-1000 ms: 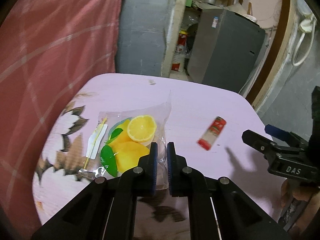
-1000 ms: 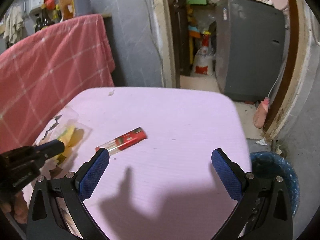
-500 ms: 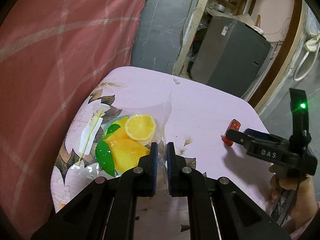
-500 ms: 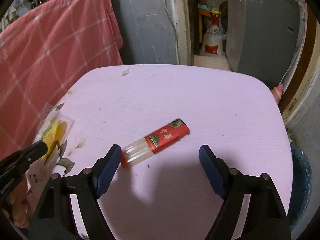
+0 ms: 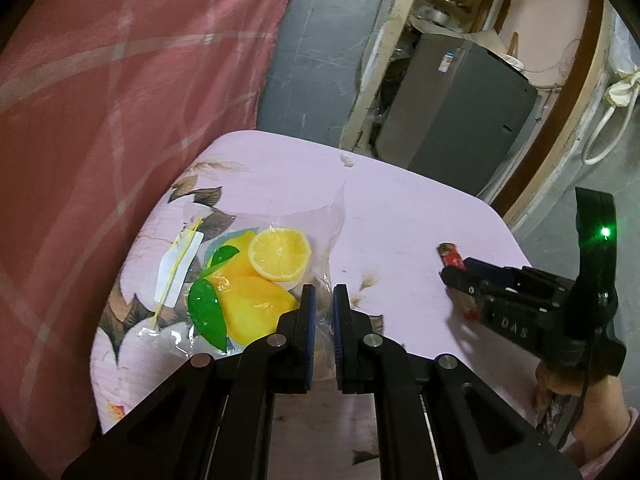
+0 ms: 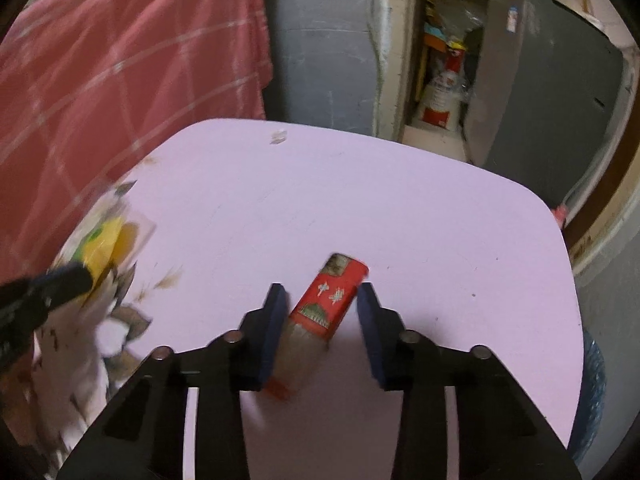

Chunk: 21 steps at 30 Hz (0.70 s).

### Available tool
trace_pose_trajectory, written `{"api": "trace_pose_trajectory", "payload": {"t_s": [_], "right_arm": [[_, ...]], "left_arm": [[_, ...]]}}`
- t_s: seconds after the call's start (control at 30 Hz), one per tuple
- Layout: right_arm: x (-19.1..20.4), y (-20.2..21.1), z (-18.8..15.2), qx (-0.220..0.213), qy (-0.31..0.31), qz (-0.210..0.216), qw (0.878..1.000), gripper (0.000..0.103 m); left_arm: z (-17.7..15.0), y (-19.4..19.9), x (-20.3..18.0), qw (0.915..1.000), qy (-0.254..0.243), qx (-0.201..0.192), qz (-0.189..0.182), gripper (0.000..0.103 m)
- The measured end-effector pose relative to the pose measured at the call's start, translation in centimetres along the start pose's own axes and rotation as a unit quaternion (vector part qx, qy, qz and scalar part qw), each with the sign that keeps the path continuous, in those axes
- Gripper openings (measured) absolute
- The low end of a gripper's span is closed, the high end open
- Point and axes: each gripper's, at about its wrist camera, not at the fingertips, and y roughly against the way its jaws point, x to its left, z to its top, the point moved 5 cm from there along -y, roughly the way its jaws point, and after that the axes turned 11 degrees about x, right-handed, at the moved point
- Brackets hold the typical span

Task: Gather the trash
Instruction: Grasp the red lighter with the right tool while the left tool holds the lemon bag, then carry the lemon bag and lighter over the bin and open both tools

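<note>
Red pack (image 6: 326,306) flat on table; lemon-print bag (image 5: 256,276) crumpled.

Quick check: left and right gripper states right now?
Left gripper: shut on the lemon-print plastic bag.
Right gripper: closing around the red wrapper, not yet clamped.

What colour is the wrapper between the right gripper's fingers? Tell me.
Red, with a clear end, on the wrapper; the right wrist view shows it best.
</note>
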Motion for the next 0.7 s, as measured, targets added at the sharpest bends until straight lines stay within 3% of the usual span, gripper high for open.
{"api": "trace_pose_trajectory", "payload": {"t_s": [0.3, 0.7], "right_arm": [[-0.3, 1.3, -2.3, -0.015, 0.012, 0.006, 1.000, 0.021], [-5.7, 7.1, -6.4, -0.127, -0.037, -0.017, 0.991, 0.021]], "left_arm": [[-0.4, 0.0, -3.1, 0.9994, -0.032, -0.006, -0.006, 0.004], [-0.3, -1.3, -10.3, 0.9961, -0.074, -0.031, -0.035, 0.004]]}}
